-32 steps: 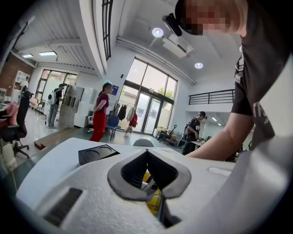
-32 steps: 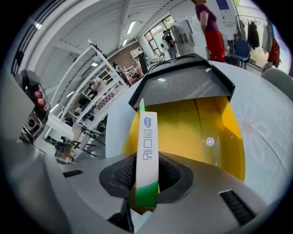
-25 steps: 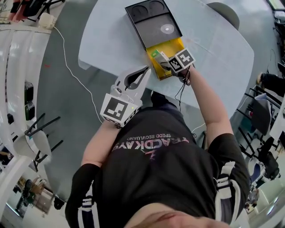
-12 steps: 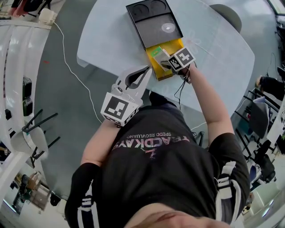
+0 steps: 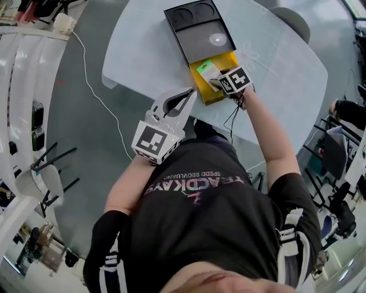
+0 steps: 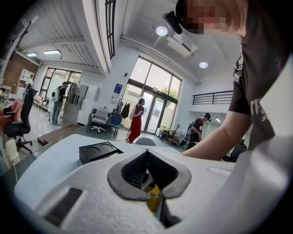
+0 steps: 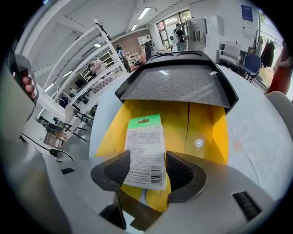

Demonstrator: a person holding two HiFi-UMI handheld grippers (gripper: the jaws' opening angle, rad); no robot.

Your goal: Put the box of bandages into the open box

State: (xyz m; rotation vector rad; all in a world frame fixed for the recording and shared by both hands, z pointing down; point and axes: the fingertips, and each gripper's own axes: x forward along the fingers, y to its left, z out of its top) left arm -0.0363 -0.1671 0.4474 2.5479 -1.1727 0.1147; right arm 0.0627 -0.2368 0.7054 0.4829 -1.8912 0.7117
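The box of bandages [image 5: 206,69], white with a green top, lies in the yellow inside of the open box [image 5: 224,59] on the table. The open box's black lid [image 5: 199,27] is flipped back beyond it. My right gripper [image 5: 215,83] reaches over the box's near edge. Its jaws are opening, and the bandage box [image 7: 145,148] lies between the pads with the yellow floor [image 7: 201,125] around it. My left gripper [image 5: 186,95] hangs off the table's near edge, shut and empty. In the left gripper view its jaws [image 6: 147,153] meet at the tips, with the black lid [image 6: 99,151] beyond.
The pale rounded table [image 5: 274,68] carries only the open box. A grey chair [image 5: 290,17] stands at its far side. A white cable [image 5: 86,74] runs across the floor on the left, near white racks [image 5: 23,68]. Several people stand far off in the left gripper view.
The right gripper's jaws have spread apart around the bandage box, which now rests lower in the yellow box. The left gripper has barely moved.
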